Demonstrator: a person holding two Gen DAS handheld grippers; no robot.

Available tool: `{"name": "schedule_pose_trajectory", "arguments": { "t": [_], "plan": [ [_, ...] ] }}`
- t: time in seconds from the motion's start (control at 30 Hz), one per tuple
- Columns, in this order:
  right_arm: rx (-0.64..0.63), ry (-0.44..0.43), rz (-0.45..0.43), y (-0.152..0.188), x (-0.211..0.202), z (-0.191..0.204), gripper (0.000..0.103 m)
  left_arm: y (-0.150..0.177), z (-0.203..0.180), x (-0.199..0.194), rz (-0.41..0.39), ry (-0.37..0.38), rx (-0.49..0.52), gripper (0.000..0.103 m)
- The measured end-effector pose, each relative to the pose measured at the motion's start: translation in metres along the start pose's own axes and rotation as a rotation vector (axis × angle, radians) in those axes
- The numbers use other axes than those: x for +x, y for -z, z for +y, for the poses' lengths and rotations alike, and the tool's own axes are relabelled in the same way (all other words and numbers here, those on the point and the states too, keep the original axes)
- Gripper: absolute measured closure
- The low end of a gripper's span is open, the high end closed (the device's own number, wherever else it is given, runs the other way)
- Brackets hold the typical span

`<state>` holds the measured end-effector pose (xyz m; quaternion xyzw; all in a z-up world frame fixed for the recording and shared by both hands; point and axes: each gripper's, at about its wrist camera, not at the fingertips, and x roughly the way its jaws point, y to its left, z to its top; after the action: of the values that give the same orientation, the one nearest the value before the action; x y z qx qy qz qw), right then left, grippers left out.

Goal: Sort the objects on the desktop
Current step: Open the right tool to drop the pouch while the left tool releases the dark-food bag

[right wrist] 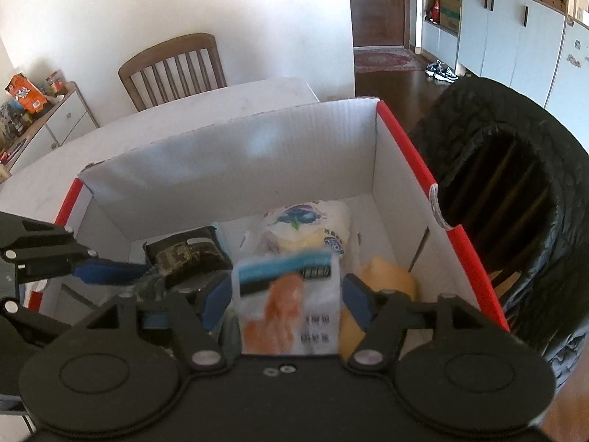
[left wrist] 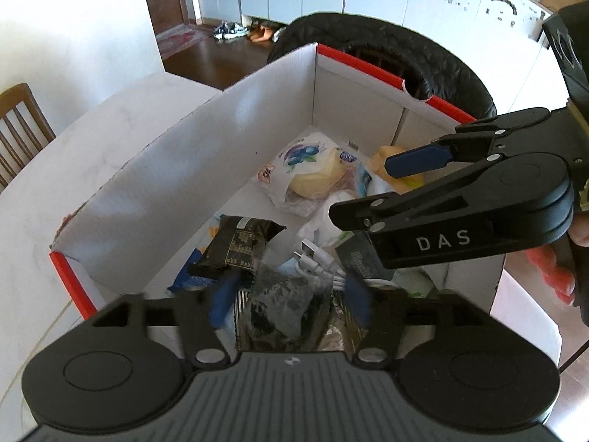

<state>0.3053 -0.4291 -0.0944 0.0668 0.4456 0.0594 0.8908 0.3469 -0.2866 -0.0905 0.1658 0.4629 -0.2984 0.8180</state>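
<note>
A white cardboard box with red edges (left wrist: 184, 169) (right wrist: 235, 176) stands on the table and holds several packets. My left gripper (left wrist: 291, 294) is over the box, its jaws wide apart around a crinkled clear-and-dark packet (left wrist: 287, 302) without gripping it. My right gripper (right wrist: 287, 294) (left wrist: 364, 188) is also over the box, jaws wide apart, with a blurred white packet with an orange picture (right wrist: 291, 294) between them, not squeezed. Below lie a blueberry bread bag (left wrist: 309, 162) (right wrist: 305, 224), a dark snack packet (left wrist: 239, 243) (right wrist: 184, 254), a white cable (left wrist: 316, 261) and a yellow item (right wrist: 386, 276).
The white table (left wrist: 92, 129) carries the box. A black quilted jacket hangs over a chair (left wrist: 416, 59) (right wrist: 515, 202) just behind the box. A wooden chair (right wrist: 173, 70) stands at the table's far side. A red-orange object (left wrist: 552, 272) lies right of the box.
</note>
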Motion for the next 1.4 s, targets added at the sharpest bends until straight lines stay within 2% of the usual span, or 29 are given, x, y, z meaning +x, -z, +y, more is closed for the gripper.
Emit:
{"name": "schedule_pose_trajectory", "arguments": {
  "t": [0.27,0.7,1.3,1.4],
  "plan": [
    [0.004,-0.017,-0.022,-0.002,-0.013,0.0,0.026,0.003,0.004,-0.014,-0.038,0.024,-0.026,0.031],
    [-0.033,-0.049,-0.074,0.0,-0.056,0.013,0.025,0.019,0.012,-0.068,-0.122,0.04,-0.072,0.031],
    [-0.087,-0.077,-0.156,0.028,-0.108,0.048,0.023,0.048,0.022,-0.13,-0.227,0.05,-0.155,0.031],
    [-0.108,-0.063,-0.19,0.034,-0.118,0.053,0.021,0.054,0.021,-0.138,-0.24,0.043,-0.152,0.031]
  ]
}}
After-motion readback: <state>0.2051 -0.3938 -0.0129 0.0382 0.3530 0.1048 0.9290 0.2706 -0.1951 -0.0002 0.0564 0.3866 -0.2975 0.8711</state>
